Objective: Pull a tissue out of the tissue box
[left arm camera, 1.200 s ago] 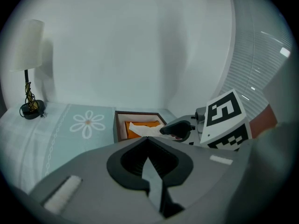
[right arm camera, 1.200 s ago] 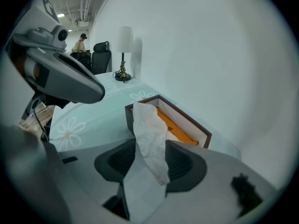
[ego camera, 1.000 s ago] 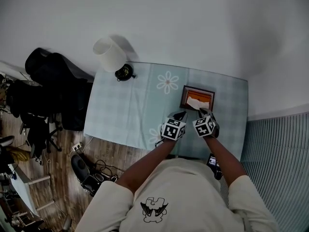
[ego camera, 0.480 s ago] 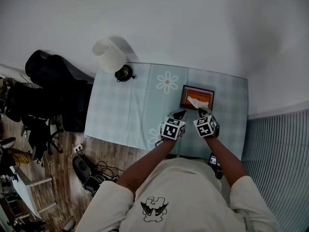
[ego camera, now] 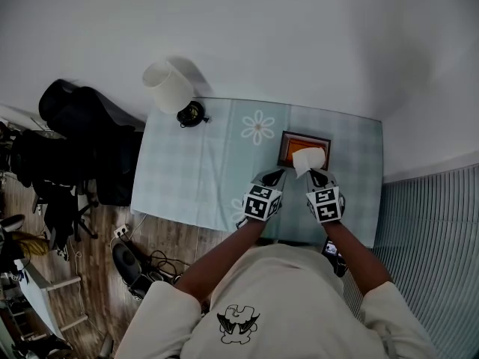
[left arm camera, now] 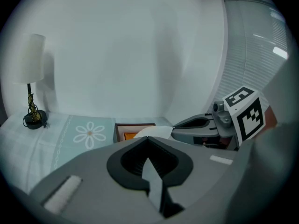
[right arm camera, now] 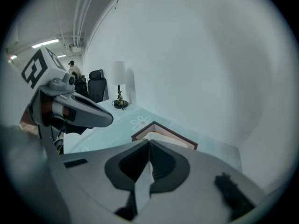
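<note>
Right gripper [ego camera: 317, 173] is riding higher than earlier, clamped on the tissue [ego camera: 308, 158], which is lifting from the tissue box [ego camera: 284, 146] near the desk's [ego camera: 194, 170] right edge. Left gripper [ego camera: 272, 176] is sitting closed and empty. The tissue is likely light, soft and tearable, so pinching its top fold is advised.

Cream short-sleeved T-shirt [ego camera: 278, 290], dark chest print [ego camera: 238, 319]; grey left tool [ego camera: 275, 175], right tool [ego camera: 317, 175], black-white marker cubes [ego camera: 262, 202].

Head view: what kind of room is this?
Probably a lived-in workroom or office: a flower-print tablecloth with a table lamp and a tissue box, a black office chair nearby, and cables on the wooden floor.
</note>
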`<state>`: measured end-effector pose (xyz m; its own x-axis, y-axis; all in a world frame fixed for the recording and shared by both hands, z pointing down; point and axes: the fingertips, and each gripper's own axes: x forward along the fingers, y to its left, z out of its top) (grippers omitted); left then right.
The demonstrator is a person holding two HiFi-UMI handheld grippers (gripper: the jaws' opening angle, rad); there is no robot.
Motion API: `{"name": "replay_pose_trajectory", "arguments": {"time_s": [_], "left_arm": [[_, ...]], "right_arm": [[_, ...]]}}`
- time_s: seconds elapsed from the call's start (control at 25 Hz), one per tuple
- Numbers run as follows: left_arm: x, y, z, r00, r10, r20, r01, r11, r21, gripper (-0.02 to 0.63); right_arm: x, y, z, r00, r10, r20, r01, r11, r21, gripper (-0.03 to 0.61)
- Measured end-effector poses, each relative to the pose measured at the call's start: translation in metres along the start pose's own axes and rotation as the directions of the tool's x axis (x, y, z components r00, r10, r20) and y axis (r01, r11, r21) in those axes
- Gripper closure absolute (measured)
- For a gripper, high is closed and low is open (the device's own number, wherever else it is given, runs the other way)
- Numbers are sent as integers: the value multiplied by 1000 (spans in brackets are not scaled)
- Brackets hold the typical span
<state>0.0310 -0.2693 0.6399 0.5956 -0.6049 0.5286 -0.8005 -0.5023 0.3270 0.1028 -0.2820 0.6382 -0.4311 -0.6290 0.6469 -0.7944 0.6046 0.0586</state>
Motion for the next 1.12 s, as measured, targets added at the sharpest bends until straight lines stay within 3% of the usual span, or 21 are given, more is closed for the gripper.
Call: {"name": "replay_pose_trajectory", "arguments": {"time_s": [0.32,0.64,0.88,1.12], "left_arm": [[-33,-15,24,997,-17,81,17,1000,-8,606],[-75,-34,52,983,-25,181,22,1000,13,606],[-104,-48,65,972,-29,234,31,1000,-5,606],[-118,-62,60,968,-35,250,27,999,36,606]], "right_arm": [[-54,9,30,994,21,111,-34,992,118,563],[-111,24,57,968,27,248,-83,972,219,563],[-140,26,63,946,3,325,-88,965,246,563],[-158,45,53,922,20,387,-144,944,296,563]]}}
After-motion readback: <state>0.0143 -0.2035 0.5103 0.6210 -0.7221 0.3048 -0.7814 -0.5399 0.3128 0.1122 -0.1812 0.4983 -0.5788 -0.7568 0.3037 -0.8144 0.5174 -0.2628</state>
